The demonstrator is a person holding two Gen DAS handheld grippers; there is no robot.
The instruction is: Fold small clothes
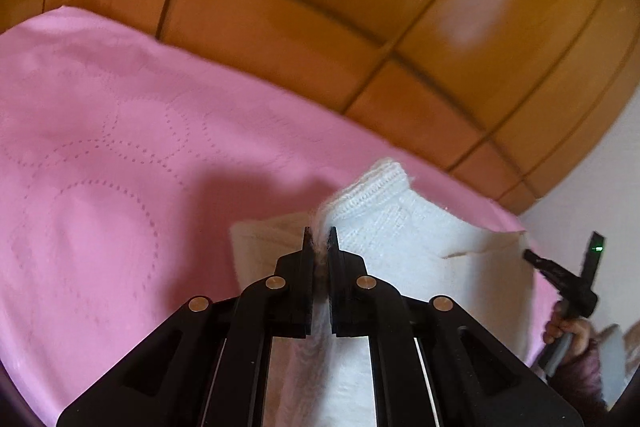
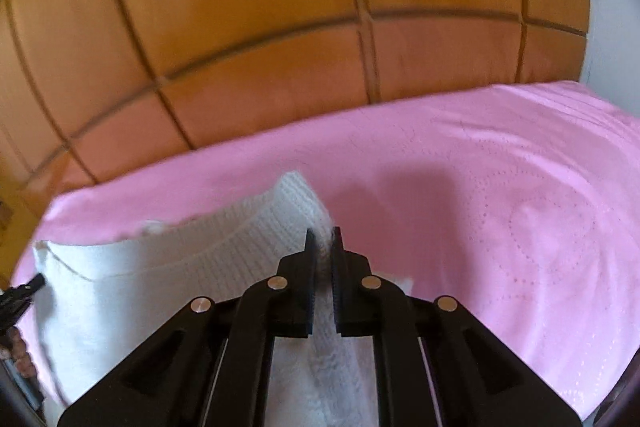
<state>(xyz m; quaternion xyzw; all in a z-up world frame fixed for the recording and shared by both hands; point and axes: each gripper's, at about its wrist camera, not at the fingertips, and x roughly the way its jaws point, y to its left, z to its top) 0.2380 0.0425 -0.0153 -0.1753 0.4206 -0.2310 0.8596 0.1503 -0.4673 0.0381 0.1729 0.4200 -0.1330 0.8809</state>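
A small white knitted garment [image 1: 404, 227] lies on a pink bedspread [image 1: 100, 147]. My left gripper [image 1: 320, 241] is shut on a pinched ridge of its fabric, and the ribbed edge stands up just past the fingertips. In the right wrist view the same white garment [image 2: 168, 279] stretches to the left, and my right gripper [image 2: 324, 241] is shut on another fold of it. The other gripper shows at each view's edge: the right one [image 1: 560, 279] held by a hand, the left one [image 2: 24, 291] at the far left. Both views are blurred by motion.
The pink bedspread [image 2: 500, 187] has stitched dotted circles and spreads wide on each outer side. A brown padded, panelled headboard [image 1: 320, 7] runs along the far edge of the bed. A white wall [image 1: 592, 167] shows at the right.
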